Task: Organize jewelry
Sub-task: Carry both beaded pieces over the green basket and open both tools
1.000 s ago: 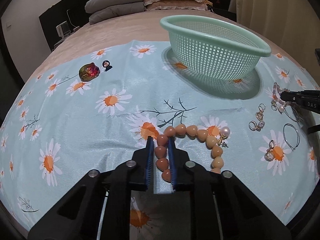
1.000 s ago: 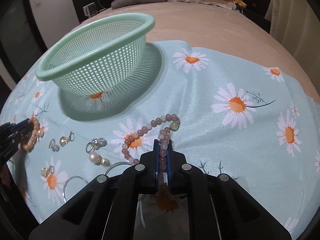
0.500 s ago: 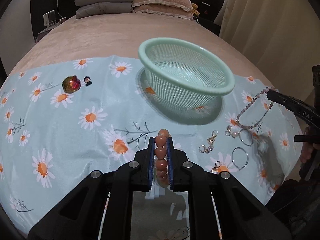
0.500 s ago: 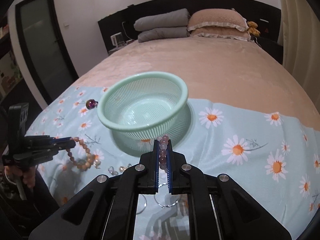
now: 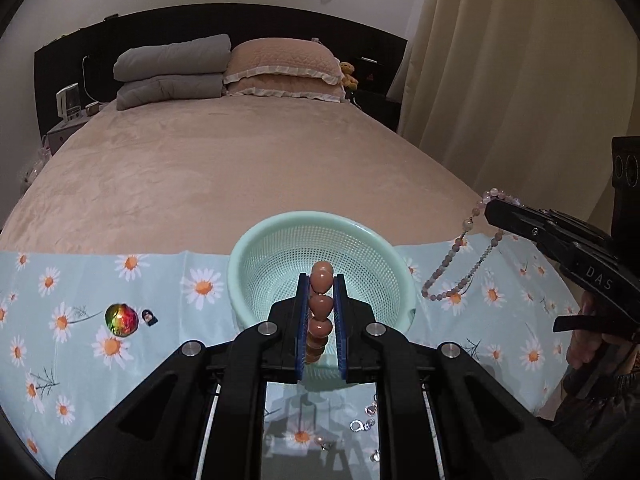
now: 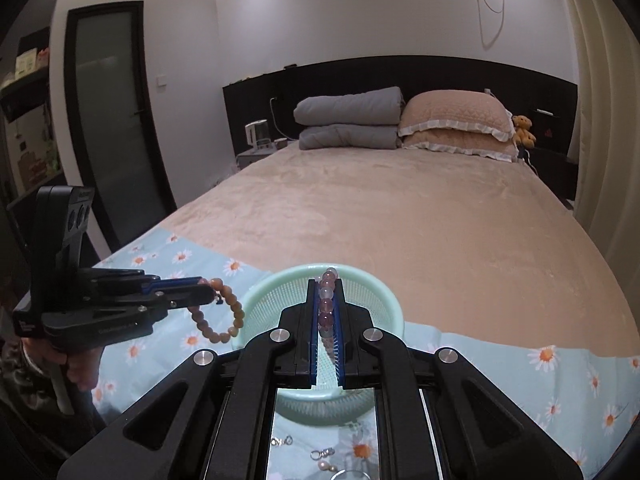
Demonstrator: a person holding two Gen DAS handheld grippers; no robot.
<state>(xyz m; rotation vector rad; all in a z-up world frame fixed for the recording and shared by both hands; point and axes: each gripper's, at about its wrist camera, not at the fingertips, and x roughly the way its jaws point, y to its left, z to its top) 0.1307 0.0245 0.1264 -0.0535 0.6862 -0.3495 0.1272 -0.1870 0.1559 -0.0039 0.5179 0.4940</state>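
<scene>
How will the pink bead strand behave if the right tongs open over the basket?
Likely floppy: the pink bead strand droops in a loop from the right tongs. Probably light; it should collapse into the basket, round beads perhaps rolling slightly.

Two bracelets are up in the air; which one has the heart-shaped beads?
The peach bracelet clamped in the left gripper. The right gripper's bracelet has small round pink and purple beads.

Both grippers rose off the daisy cloth (image 5: 80, 344) w/ their loads: left gripper (image 5: 321, 280) lifted the peach bead bracelet (image 5: 320, 304), right gripper (image 6: 327, 286) the pink bead strand (image 6: 326, 304). Both strands now hang near the green basket (image 5: 248, 264), no longer on the cloth.
</scene>
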